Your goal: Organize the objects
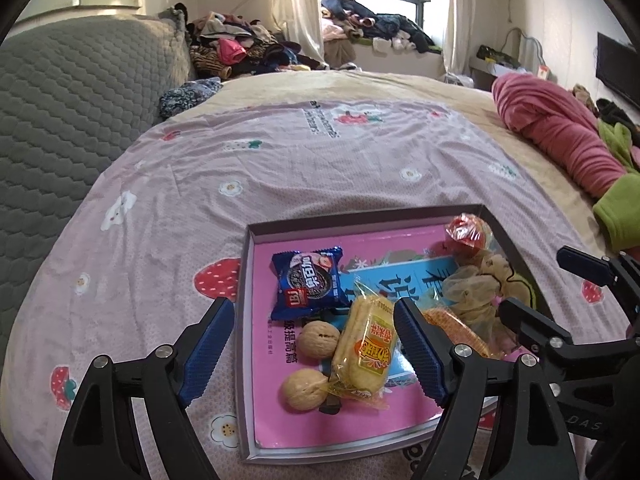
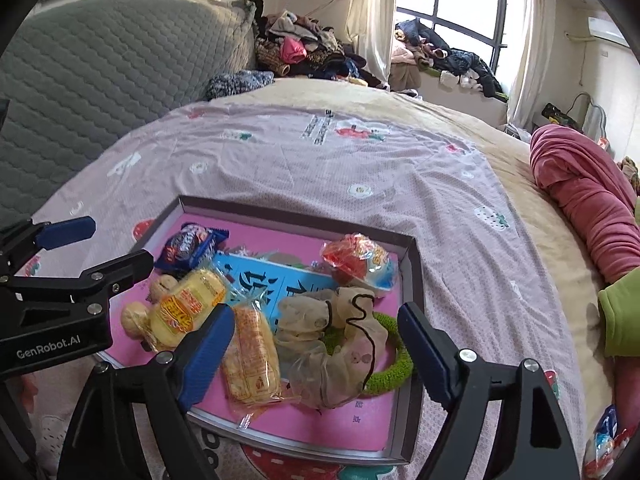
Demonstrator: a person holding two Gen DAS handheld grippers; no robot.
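A shallow grey box [image 1: 360,216] lies on the bed with a pink book as its floor. It holds a blue biscuit packet [image 1: 308,280], a yellow cracker packet [image 1: 364,348], two walnuts [image 1: 319,339], a red snack packet [image 2: 356,260], an orange cracker packet [image 2: 250,356], a beige scrunchie [image 2: 332,332] and a green knitted ring [image 2: 394,368]. My left gripper [image 1: 314,312] hangs open above the walnuts and the yellow packet, holding nothing. My right gripper [image 2: 316,314] hangs open above the scrunchie and the orange packet, its pads apart from them. The two grippers are side by side.
The box sits on a pink strawberry-print sheet [image 1: 280,160]. A grey quilted headboard [image 1: 72,112] rises on the left. A rolled pink blanket [image 1: 552,128] and green cloth [image 1: 620,212] lie on the right. Another snack packet [image 2: 604,440] lies at the lower right, outside the box.
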